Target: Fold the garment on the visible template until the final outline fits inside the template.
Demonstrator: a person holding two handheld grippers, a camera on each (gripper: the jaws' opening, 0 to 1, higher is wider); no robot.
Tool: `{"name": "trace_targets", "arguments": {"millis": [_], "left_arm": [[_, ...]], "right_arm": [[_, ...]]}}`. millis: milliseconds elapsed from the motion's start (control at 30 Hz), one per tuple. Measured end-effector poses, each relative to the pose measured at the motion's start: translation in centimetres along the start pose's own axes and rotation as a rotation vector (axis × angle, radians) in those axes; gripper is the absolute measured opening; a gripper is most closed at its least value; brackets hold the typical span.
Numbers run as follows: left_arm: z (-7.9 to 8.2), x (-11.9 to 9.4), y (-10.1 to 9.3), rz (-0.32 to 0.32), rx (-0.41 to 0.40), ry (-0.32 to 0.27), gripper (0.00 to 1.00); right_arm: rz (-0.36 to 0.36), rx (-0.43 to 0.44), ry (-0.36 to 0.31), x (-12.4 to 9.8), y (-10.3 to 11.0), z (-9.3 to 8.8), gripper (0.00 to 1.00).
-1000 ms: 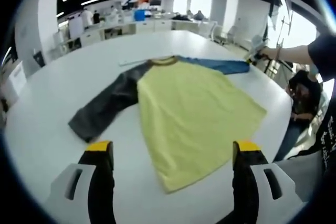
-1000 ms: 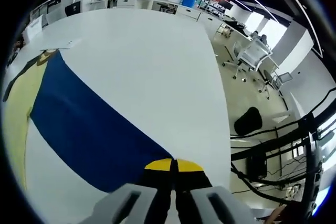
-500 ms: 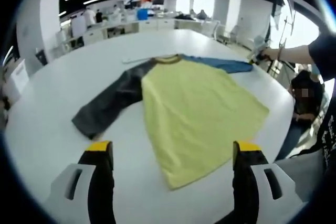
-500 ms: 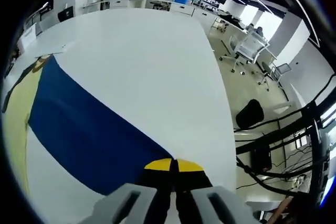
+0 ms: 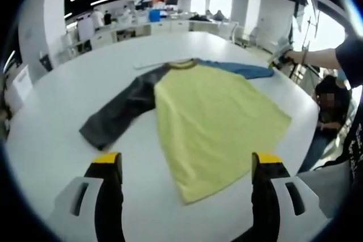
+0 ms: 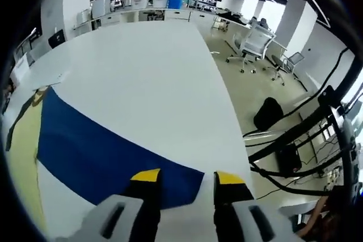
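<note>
Right tool (image 6: 184, 177) has its jaws spread apart with the cuff end of the blue sleeve (image 6: 108, 154) sitting between them on the tabletop (image 6: 147, 77), so nothing's pinched there; looks to me like the sleeve is laid straight out toward the table edge to get it flat before folding. Left tool (image 5: 187, 160) is wide open too, hovering off the near side and gripping nothing, probably just lined up on the hem. The shirt (image 5: 218, 120) lies spread flat in the middle of the tabletop, yellow body facing up, dark sleeve (image 5: 116, 117) angled out one way and the blue one the other. I can't make out a template outline anywhere. Folding hasn't started, I'd say.
</note>
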State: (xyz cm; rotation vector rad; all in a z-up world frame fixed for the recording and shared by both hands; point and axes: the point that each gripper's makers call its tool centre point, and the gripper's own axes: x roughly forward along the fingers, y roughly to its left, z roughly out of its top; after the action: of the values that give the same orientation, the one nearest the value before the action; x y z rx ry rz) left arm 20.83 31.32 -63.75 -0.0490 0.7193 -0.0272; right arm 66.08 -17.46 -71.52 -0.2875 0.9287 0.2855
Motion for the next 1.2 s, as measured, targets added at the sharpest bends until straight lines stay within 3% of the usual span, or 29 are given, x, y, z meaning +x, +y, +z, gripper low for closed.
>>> {"name": "trace_targets", "arguments": {"millis": [133, 600, 733, 1067, 1200], "left_arm": [[0.2, 0.0, -0.1, -0.003, 0.004, -0.004, 0.91], [0.8, -0.4, -0.3, -0.007, 0.001, -0.019, 0.99], [1.2, -0.5, -0.4, -0.015, -0.012, -0.041, 0.99], [0.9, -0.7, -0.2, -0.004, 0.003, -0.020, 0.98], [0.8, -0.8, -0.2, -0.002, 0.010, -0.016, 0.98]], "right_arm": [[0.039, 0.040, 0.007, -0.3, 0.8, -0.1, 0.39], [0.125, 0.143, 0.069, -0.5, 2.1, -2.2, 0.36], [0.104, 0.144, 0.091, -0.4, 1.9, -2.8, 0.28], [0.092, 0.180, 0.103, -0.3, 1.9, -3.1, 0.20], [0.074, 0.190, 0.104, -0.4, 1.3, -3.3, 0.07]]}}
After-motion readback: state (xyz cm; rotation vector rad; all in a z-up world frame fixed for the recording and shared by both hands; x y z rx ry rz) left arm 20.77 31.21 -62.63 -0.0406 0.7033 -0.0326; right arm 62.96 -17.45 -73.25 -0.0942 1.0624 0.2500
